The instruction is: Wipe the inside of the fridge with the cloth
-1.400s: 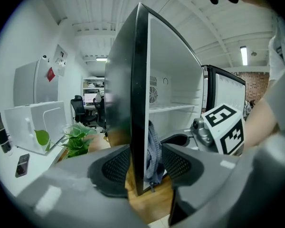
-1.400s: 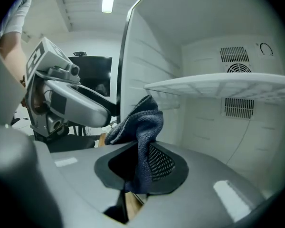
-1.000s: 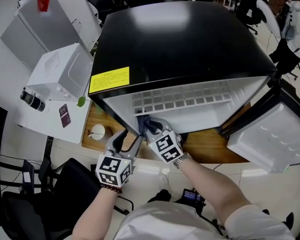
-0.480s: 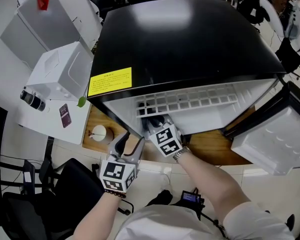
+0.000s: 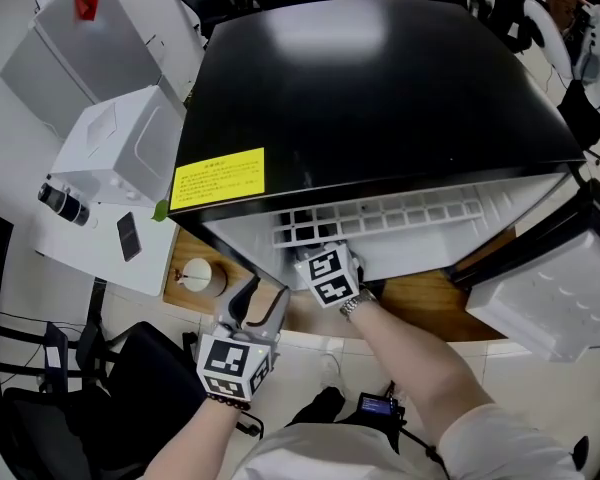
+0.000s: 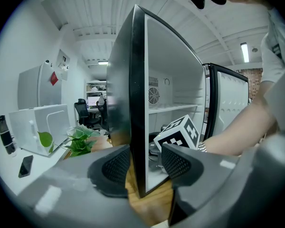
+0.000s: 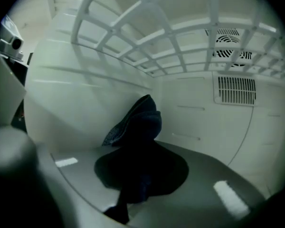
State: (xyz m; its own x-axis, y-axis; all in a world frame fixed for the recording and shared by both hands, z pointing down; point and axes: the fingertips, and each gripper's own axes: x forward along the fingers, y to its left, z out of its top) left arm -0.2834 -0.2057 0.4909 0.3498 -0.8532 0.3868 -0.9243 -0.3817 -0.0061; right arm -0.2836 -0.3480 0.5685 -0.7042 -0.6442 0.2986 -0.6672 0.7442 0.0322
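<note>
1. Head view: right gripper [image 5: 323,256] reaches inside fridge [image 5: 380,88]; its jaws are hidden.
2. Right gripper view: jaws clamp dark cloth [image 7: 135,125] inside fridge.
3. Left gripper view: left gripper [image 6: 145,164] gapes at fridge's front edge.

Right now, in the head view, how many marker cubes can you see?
2. One cube rides the left gripper, outside the fridge near its front corner; the other cube rides the right gripper, at the fridge opening. None seems hidden.
</note>
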